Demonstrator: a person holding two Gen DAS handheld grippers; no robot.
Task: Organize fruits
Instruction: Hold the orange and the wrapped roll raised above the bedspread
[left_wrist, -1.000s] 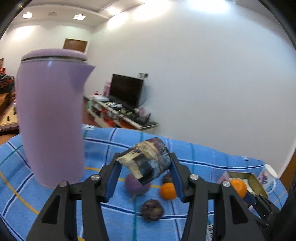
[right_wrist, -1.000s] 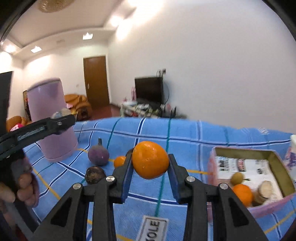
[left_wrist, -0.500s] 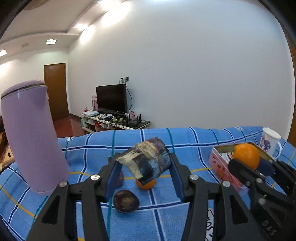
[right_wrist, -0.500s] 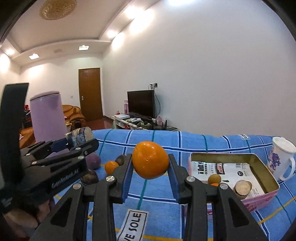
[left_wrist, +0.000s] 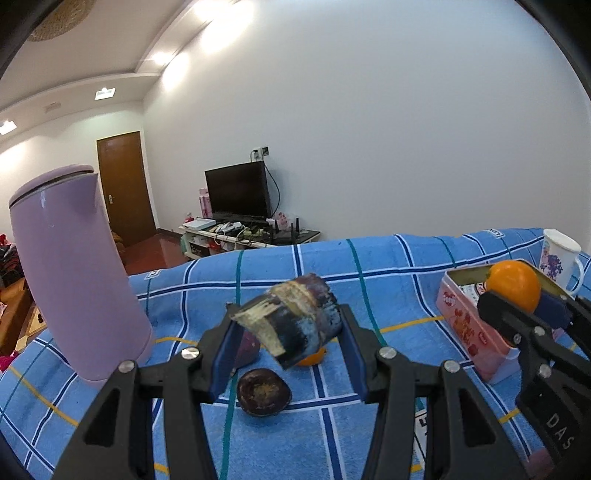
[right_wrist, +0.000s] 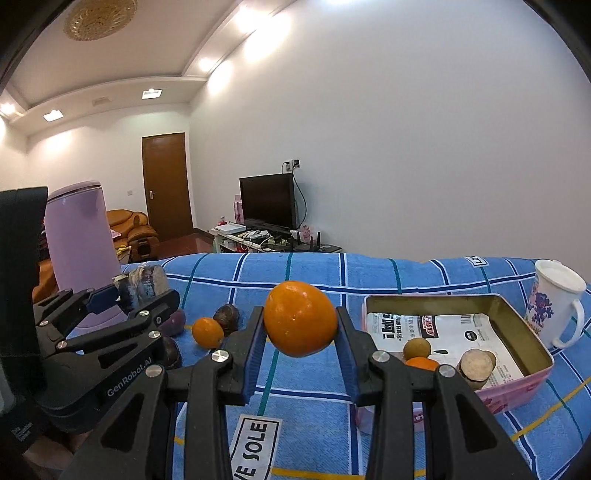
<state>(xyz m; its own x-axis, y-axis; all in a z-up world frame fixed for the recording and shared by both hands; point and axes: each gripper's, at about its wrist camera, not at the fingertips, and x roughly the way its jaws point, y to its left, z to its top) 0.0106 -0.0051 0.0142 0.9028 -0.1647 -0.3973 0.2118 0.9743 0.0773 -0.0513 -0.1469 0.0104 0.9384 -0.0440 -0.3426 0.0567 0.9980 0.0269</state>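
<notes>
The right gripper (right_wrist: 301, 345) has its jaws clamped on a large orange (right_wrist: 300, 323), lifted above the blue checked cloth (right_wrist: 388, 280) that covers the tabletop. Just right of the orange sits an open pink tin (right_wrist: 532, 334), holding a small round brownish fruit (right_wrist: 416, 347), a partly hidden small orange (right_wrist: 421, 363) and a pale cut piece (right_wrist: 474, 365) on printed paper. A white mug (right_wrist: 556, 302) stands just beyond the tin's far right corner. Left of the orange, the left gripper (right_wrist: 142, 291) grips a dark stubby piece (right_wrist: 142, 282), with a small orange (right_wrist: 207, 332) and dark round fruits (right_wrist: 226, 317) on the cloth between. A lilac jug (right_wrist: 79, 251) stands far left.
</notes>
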